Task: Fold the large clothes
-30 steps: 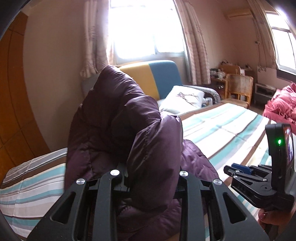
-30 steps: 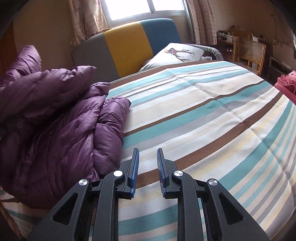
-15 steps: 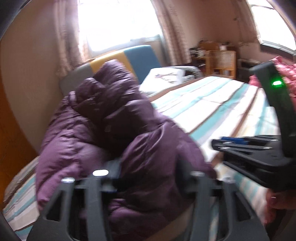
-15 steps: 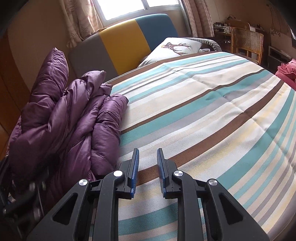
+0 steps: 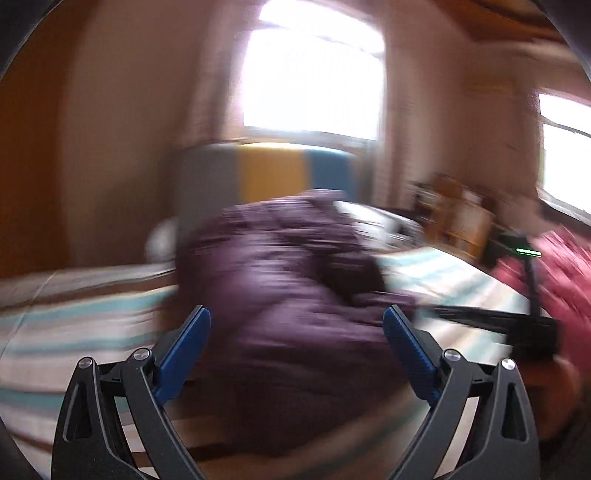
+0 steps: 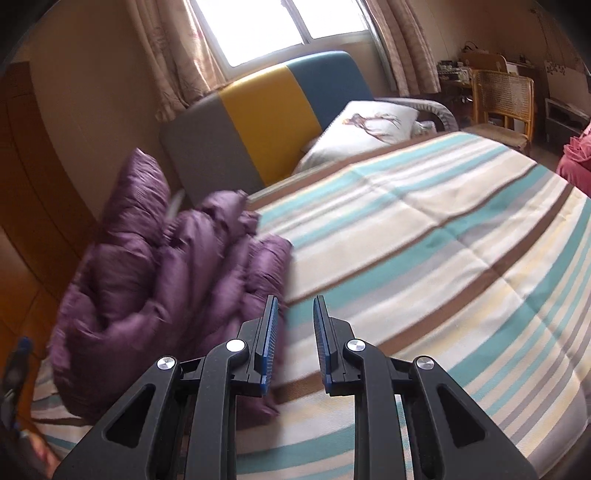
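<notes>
Judging the step as between grasps: left gripper (image 5: 296, 323) spread wide and empty over the crumpled purple quilted down jacket (image 6: 173, 273) heaped at the striped bed (image 6: 424, 236) edge, right gripper (image 6: 294, 308) narrowly parted, empty, beside it; next, find a hem.

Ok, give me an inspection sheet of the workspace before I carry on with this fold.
Surface: striped bedspread, mostly bare to the right of the garment.
Job's things: purple down jacket, bunched in a heap at the bed's left side, not flat.
Clutter: white pillow at the far end; pink fabric at the right edge.
Grippers: left tool wide open, nothing between its fingers, view blurred; right tool slightly open, empty, beside the jacket.
Cables: nothing seen.
Surroundings: grey, yellow and blue sofa back, window, curtains, wicker chair.
</notes>
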### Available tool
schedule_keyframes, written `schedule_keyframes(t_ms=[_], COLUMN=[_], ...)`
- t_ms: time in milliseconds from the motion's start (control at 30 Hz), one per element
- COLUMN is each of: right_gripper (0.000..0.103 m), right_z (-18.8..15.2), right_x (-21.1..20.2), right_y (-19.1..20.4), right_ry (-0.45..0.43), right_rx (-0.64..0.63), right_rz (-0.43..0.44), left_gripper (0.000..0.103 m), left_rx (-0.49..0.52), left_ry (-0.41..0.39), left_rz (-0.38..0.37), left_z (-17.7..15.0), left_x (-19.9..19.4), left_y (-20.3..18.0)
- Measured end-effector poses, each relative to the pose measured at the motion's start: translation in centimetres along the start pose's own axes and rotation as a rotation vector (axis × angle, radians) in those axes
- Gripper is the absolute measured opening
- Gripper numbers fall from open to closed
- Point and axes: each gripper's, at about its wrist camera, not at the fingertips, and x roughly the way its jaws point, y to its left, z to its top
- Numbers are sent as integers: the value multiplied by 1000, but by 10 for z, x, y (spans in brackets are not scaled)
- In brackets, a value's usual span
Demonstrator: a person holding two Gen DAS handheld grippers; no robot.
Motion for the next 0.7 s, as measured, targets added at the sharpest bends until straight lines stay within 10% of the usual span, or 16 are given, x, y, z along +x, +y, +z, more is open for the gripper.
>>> schedule_keyframes(t_ms=[133,433,700], right_gripper=[75,39,30], right_z=[22,44,22], right_x=[-16,36,63], right_y=[40,120,53], right_ry=[-69,82,130], right_rx=[-63,-247,-83], right_rz=[99,94,-7], left_gripper=[92,72,66], left_rx=[-268,-66,110], left_ry=[73,191,209], left_rz=[151,61,21], left_z=[0,5,-1], left_x=[33,92,96], left_y=[76,39,-2])
